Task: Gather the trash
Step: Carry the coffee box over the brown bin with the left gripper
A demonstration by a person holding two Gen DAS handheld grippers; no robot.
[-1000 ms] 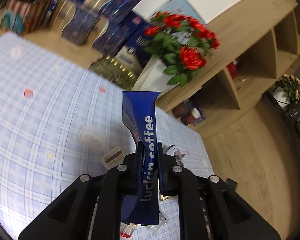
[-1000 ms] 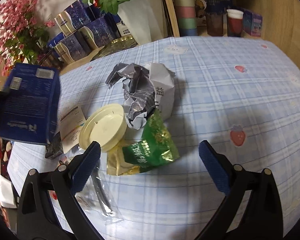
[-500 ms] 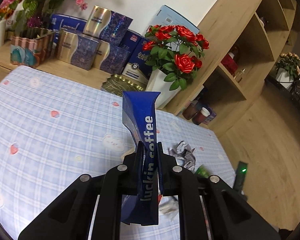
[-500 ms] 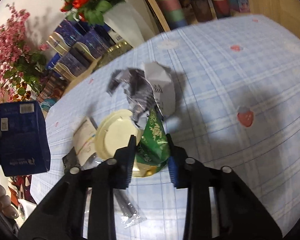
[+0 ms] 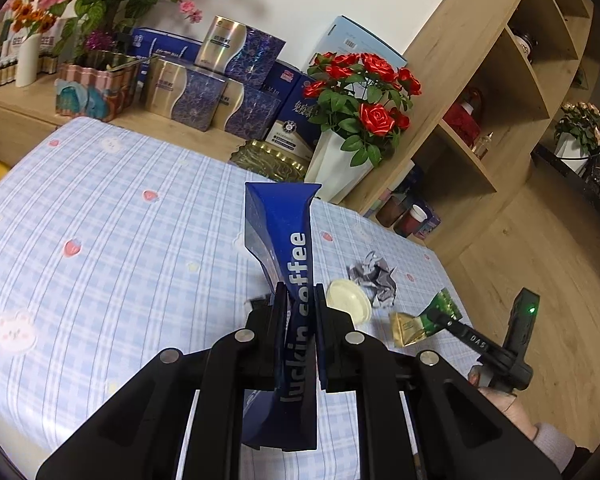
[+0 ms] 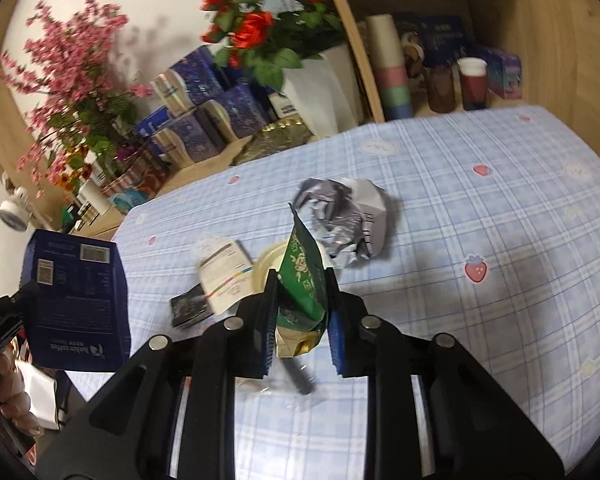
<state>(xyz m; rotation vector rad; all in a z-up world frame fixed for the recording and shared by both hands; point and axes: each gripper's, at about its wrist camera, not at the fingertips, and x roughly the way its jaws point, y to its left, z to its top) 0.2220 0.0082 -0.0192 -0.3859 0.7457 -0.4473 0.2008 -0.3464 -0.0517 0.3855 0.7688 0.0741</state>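
While the left gripper (image 5: pixel 299 312) is clamped on a dark blue "luckin coffee" bag (image 5: pixel 288 240), the bag stands upright between the fingers, flattened at the grip and flaring wide toward its top edge; white lettering runs along its narrow side. From the right wrist view the same bag (image 6: pixel 76 304) shows its broad face: small white print, a barcode label near the top, held off the table edge at far left. Right gripper (image 6: pixel 302 300) is closed on a green foil wrapper (image 6: pixel 304 276) with a pale ornamental pattern and a gold crumpled lower end, lifted above the table (image 6: pixel 480 208). Table carries a blue-and-white checked cloth with strawberry prints. Remaining trash on it: a crumpled grey-and-white paper ball (image 6: pixel 344 220), a cream round lid (image 6: pixel 266 266) just behind the wrapper, a white printed card (image 6: pixel 224 276) overlapping a small black packet (image 6: pixel 190 306), and a clear plastic sleeve (image 6: pixel 296 380) with a dark utensil beneath the fingers.
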